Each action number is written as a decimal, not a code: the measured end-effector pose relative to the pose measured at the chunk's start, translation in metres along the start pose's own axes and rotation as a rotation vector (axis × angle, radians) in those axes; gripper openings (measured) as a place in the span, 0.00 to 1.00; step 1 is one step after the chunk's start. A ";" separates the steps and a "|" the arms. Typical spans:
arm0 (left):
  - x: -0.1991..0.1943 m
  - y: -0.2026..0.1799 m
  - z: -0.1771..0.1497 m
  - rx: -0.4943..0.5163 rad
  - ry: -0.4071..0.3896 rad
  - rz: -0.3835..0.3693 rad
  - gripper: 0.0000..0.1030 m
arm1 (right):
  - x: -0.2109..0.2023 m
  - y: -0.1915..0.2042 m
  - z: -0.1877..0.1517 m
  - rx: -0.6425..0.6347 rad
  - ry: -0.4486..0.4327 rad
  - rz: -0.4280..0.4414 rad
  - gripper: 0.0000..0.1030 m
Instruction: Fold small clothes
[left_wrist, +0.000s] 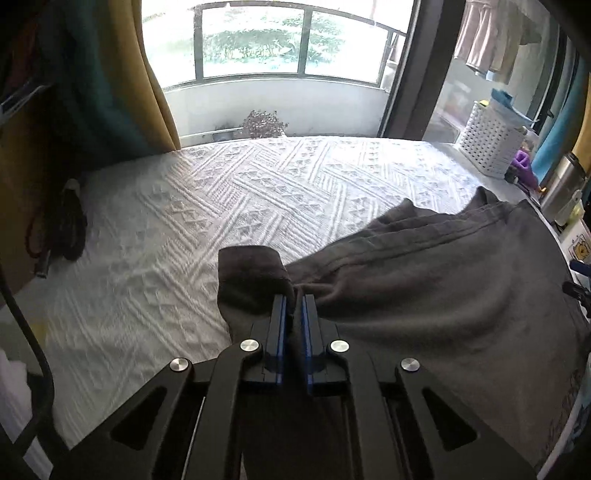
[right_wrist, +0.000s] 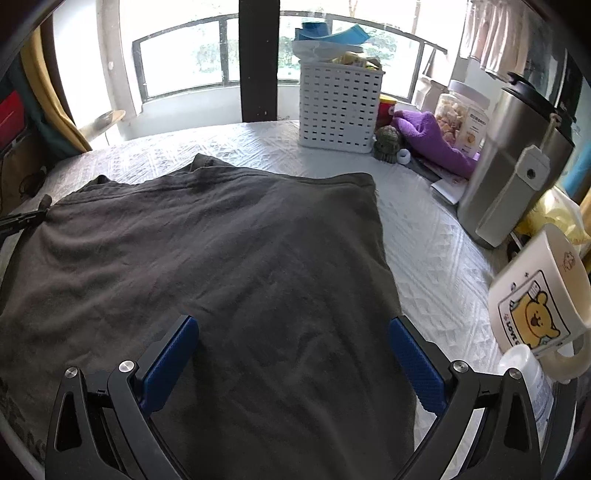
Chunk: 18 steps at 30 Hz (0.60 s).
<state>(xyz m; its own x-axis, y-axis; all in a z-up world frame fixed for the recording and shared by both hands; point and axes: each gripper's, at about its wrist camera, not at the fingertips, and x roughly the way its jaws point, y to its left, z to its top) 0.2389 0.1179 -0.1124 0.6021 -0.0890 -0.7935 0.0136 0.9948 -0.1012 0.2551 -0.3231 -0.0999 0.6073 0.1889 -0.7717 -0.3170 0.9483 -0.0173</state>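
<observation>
Left gripper (left_wrist: 293, 306): fingers narrow, pinched on the sleeve (left_wrist: 251, 277) of the dark grey shirt (right_wrist: 207, 258). The shirt lies spread on the white textured bed cover (left_wrist: 184, 206), left of the white basket (right_wrist: 338, 107). Right gripper (right_wrist: 291, 354): fingers wide, holding nothing, hanging over the shirt body. Step looks like the sleeve fold-in. Next: carry the sleeve inward across the body, keeping the rest flat.

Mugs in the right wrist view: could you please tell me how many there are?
1. The cream mug with a yellow bear print lies tilted at the right edge, beside the steel flask. Others may be hidden beyond the frame.
</observation>
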 end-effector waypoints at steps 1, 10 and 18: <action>0.001 0.001 0.002 -0.008 0.002 0.012 0.12 | -0.002 0.000 -0.002 -0.002 -0.002 -0.006 1.00; -0.038 0.010 0.000 -0.095 -0.059 0.070 0.14 | -0.036 -0.017 -0.033 0.044 -0.032 -0.052 1.00; -0.089 -0.004 -0.025 -0.113 -0.158 0.069 0.57 | -0.067 -0.036 -0.073 0.103 -0.048 -0.100 1.00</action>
<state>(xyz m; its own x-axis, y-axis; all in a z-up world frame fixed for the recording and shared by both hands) 0.1651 0.1207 -0.0561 0.7163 -0.0031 -0.6978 -0.1160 0.9855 -0.1234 0.1724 -0.3885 -0.0941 0.6672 0.1021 -0.7379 -0.1781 0.9837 -0.0249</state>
